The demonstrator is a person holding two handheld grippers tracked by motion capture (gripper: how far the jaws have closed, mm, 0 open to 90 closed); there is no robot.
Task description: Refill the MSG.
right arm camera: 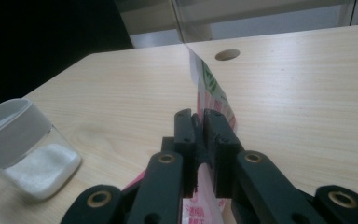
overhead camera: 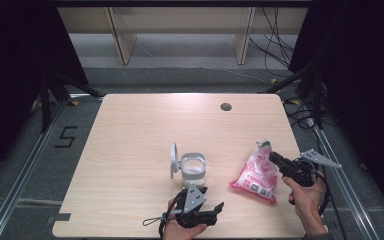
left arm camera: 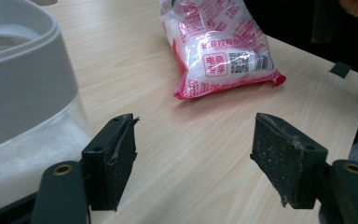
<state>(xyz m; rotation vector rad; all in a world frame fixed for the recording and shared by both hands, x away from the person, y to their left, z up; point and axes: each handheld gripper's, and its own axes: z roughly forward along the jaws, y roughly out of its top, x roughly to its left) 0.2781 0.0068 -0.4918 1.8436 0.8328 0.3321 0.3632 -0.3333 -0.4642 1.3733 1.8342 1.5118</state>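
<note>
At the table's right edge your right gripper (overhead camera: 276, 159) is pinching the soft, floppy bag (overhead camera: 256, 174) by its top seam, probably slippery; left gripper (left arm camera: 193, 158) is spread, empty.

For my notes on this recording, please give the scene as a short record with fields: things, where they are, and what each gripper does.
bag: pink and white plastic bag, lying on the table, top edge pinched
container: clear container with grey rim, flip lid open, white grains inside
right gripper: shut on the bag's top edge
left gripper: open, nothing between the jaws, beside the container
</note>
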